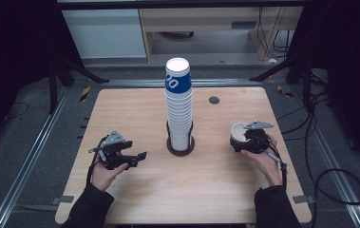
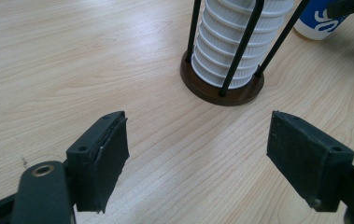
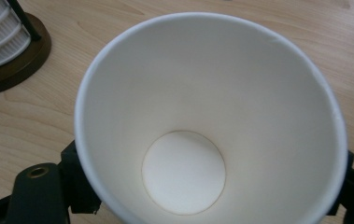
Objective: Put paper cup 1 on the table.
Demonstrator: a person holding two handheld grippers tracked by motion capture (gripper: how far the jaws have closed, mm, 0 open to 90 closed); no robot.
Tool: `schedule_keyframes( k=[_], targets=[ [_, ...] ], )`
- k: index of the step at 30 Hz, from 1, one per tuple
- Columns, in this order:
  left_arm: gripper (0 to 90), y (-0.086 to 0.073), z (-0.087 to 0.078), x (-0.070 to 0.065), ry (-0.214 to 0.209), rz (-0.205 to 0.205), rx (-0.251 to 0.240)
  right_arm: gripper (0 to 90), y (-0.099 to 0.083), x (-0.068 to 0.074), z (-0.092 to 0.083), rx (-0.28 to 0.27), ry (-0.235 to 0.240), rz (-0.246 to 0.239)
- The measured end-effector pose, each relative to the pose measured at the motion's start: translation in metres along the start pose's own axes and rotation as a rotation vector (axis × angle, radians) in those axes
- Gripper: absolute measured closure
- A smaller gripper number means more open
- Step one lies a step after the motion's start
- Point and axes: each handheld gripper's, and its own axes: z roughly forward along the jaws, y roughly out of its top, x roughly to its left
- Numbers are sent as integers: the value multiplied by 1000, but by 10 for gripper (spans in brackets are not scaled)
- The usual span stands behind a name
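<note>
Here the right gripper (image 1: 244, 140), held low over the wooden table (image 1: 135, 190) in the right hand (image 1: 267, 161), has its jaws closed on a single paper cup (image 1: 238, 131) right of the tall cup stack (image 1: 179, 107). The right gripper view looks into the cup's smooth white inside (image 3: 184, 177). The left gripper (image 1: 137, 158) rests level, jaws wide apart and empty; its view shows the stack's ribbed rims (image 2: 233, 42), thin black rods and round dark base (image 2: 221, 93).
</note>
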Motion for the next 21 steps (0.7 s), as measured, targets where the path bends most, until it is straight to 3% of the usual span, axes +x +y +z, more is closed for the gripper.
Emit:
schedule_keyframes(
  k=[9, 13, 21],
  targets=[
    [201, 0, 1, 0, -6, 2, 2, 177, -2, 0, 4, 21, -5, -3],
    [200, 0, 0, 0, -8, 1, -2, 129, -1, -1, 3, 0, 10, -2],
    [200, 0, -1, 0, -9, -4, -6, 66, 4, -4, -7, -55, -2, 33]
  ],
)
